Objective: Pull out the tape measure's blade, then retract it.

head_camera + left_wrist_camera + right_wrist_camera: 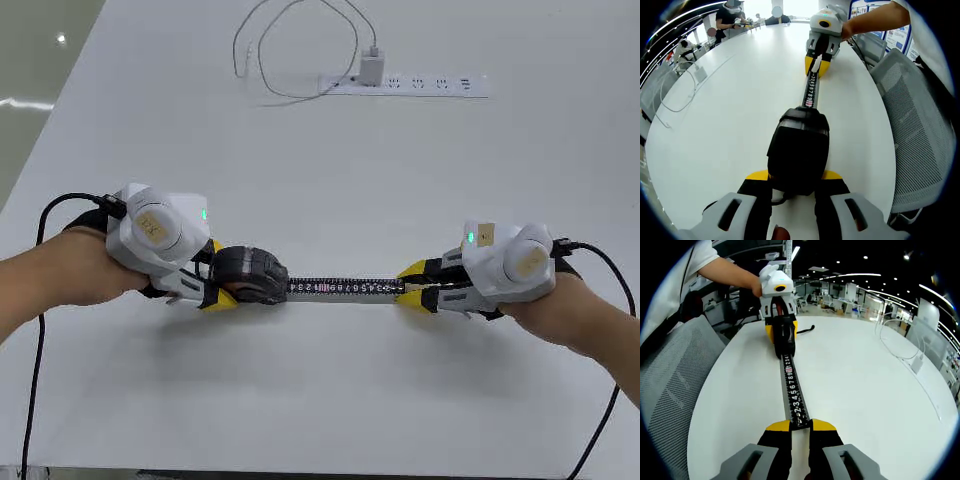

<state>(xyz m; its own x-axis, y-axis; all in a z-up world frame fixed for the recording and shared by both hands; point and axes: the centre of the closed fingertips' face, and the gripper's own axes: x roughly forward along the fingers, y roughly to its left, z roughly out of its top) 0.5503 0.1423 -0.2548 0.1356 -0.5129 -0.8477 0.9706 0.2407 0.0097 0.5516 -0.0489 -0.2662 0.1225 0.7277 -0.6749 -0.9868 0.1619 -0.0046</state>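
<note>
Numerals 2-9 on blade point(792, 390) between right gripper point(800, 426) and tape measure point(785, 338)

- I work at a long white table point(300, 130) in what looks like an open-plan office or lab hall.
- A power strip point(420, 84) with a plugged-in charger point(372, 68) lies near the table's far edge.
- A grey mesh office chair point(920, 125) stands at the near side.
- Rows of ceiling lights point(855, 275) run over distant desks point(840, 302).
- Other people point(735, 17) sit at the table's left end.
</note>
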